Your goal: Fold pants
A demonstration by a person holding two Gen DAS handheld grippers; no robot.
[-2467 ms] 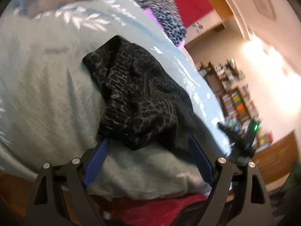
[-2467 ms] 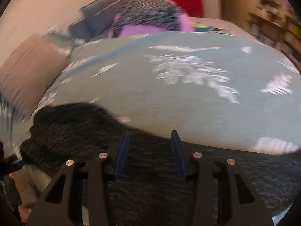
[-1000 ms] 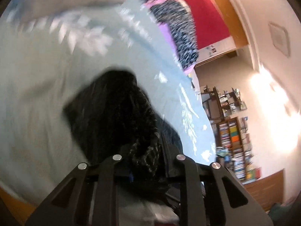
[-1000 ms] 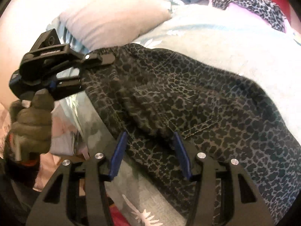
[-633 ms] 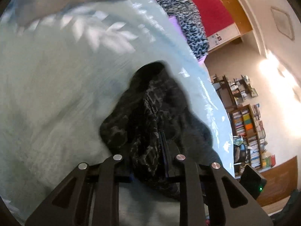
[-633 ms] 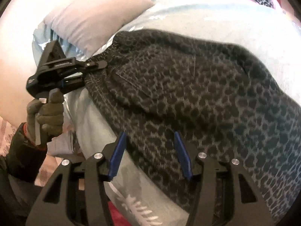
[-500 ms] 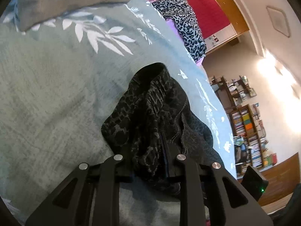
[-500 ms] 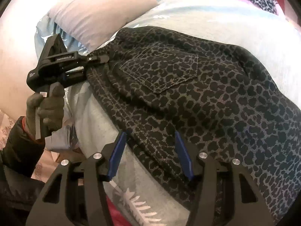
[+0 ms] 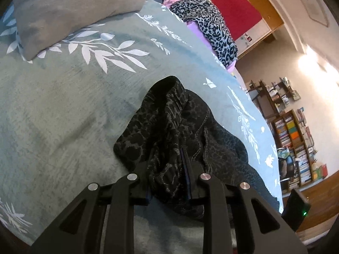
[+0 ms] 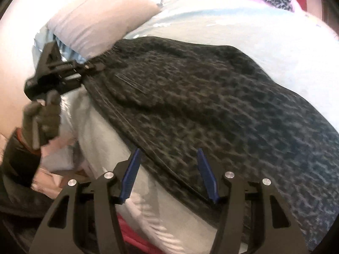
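Observation:
Dark leopard-print pants (image 10: 211,97) lie spread over the grey-green bed cover (image 10: 233,21). In the left wrist view a bunched corner of the pants (image 9: 169,122) runs up between my left gripper's (image 9: 167,169) fingers, which are shut on the fabric. The right wrist view shows that left gripper (image 10: 61,74) at the far left in a gloved hand (image 10: 42,118), pinching the pants' corner. My right gripper (image 10: 168,154) is open just over the pants' near edge; the seam passes between its blue pads (image 10: 131,173) without being pressed.
A beige pillow (image 9: 74,6) lies at the head of the leaf-printed bed cover (image 9: 63,116). A pile of lighter leopard and purple clothes (image 9: 207,21) sits at the far side. Bookshelves (image 9: 296,144) stand beyond the bed. A sleeve (image 10: 19,160) is at the lower left.
My left gripper stays shut on the pants' corner and has sunk a little toward the bed. My right gripper has slid along the pants' near edge, still open.

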